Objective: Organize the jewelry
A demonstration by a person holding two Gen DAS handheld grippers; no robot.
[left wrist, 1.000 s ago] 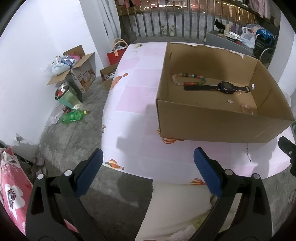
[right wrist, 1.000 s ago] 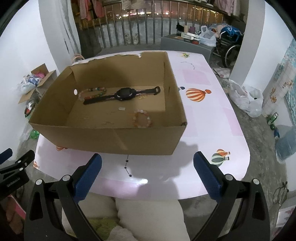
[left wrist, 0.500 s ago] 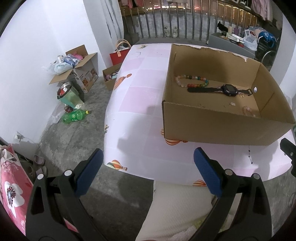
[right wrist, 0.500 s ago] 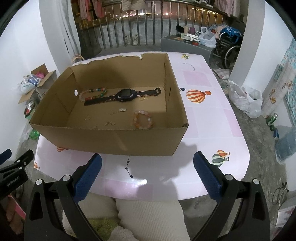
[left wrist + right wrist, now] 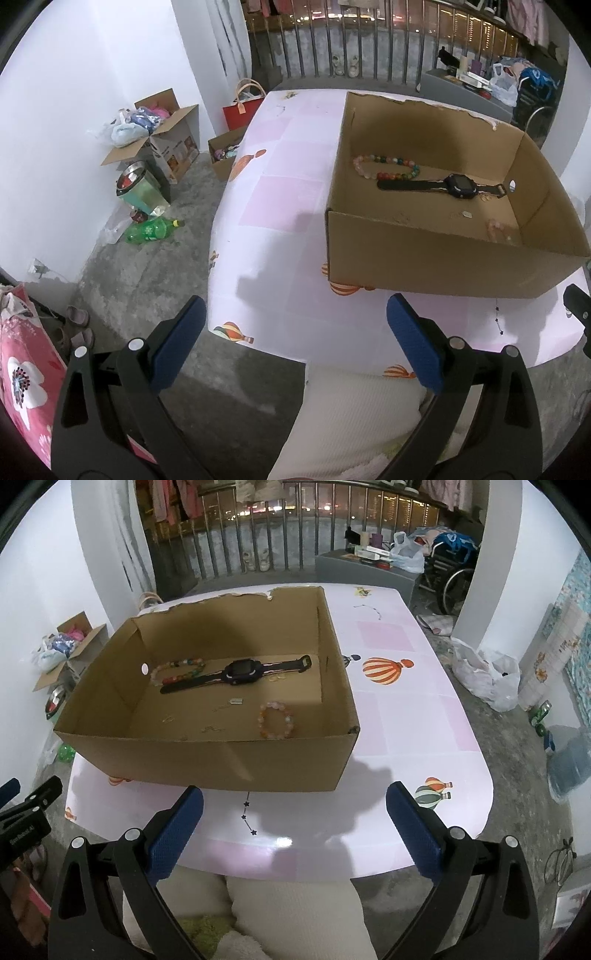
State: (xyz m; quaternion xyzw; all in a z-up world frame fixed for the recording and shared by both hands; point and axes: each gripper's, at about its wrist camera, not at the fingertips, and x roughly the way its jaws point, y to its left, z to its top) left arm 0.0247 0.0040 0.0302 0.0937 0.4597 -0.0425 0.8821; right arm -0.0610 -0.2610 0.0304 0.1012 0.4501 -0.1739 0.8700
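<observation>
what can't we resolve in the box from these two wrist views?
- Small gold bits beside the watch, right wrist view: too small to tell rings from earrings.
- Thin chains on the box floor, right wrist view: too fine to identify.
- Pink bracelet, left wrist view: partly cut off by the near wall of the box.
- Small tag: too small to read.

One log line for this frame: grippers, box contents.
left gripper: open, empty | right gripper: open, empty | box: watch, long beads, pink bracelet | chain: on table
</observation>
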